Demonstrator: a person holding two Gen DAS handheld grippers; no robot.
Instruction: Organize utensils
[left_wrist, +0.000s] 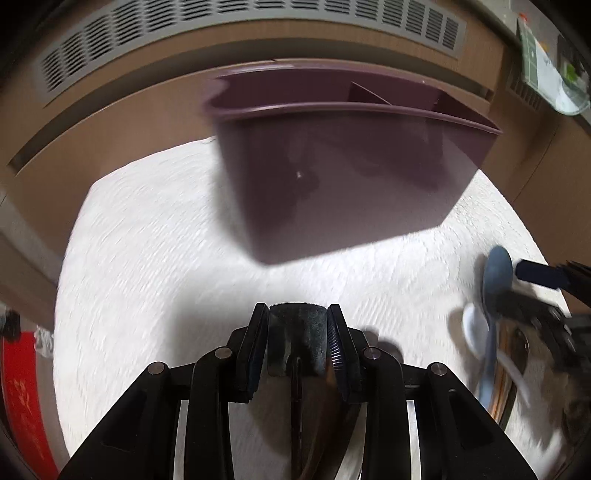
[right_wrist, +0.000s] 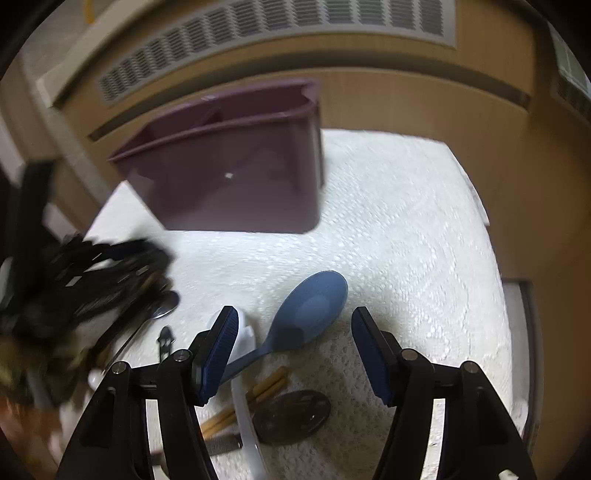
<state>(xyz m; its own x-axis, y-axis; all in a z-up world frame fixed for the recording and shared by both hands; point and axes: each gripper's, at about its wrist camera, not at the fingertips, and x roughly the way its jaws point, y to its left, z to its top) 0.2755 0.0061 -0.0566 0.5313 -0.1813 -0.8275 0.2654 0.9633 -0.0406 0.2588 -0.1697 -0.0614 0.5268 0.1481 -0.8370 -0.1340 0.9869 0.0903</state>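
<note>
Left gripper (left_wrist: 297, 334), jaws clamped on a dark utensil (left_wrist: 297, 325), faces the bin (left_wrist: 343, 177) dead ahead; right gripper (right_wrist: 291, 354), jaws open, hangs over the blue spoon (right_wrist: 314, 306).

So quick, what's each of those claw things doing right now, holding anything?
Left gripper: fingers shut on a dark metal utensil; which kind cannot be told.
Right gripper: fingers open, holding nothing, above the blue spoon.

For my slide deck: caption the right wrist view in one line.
Right gripper with jaws open above a blue spoon on the white mat, purple utensil caddy behind.
</note>
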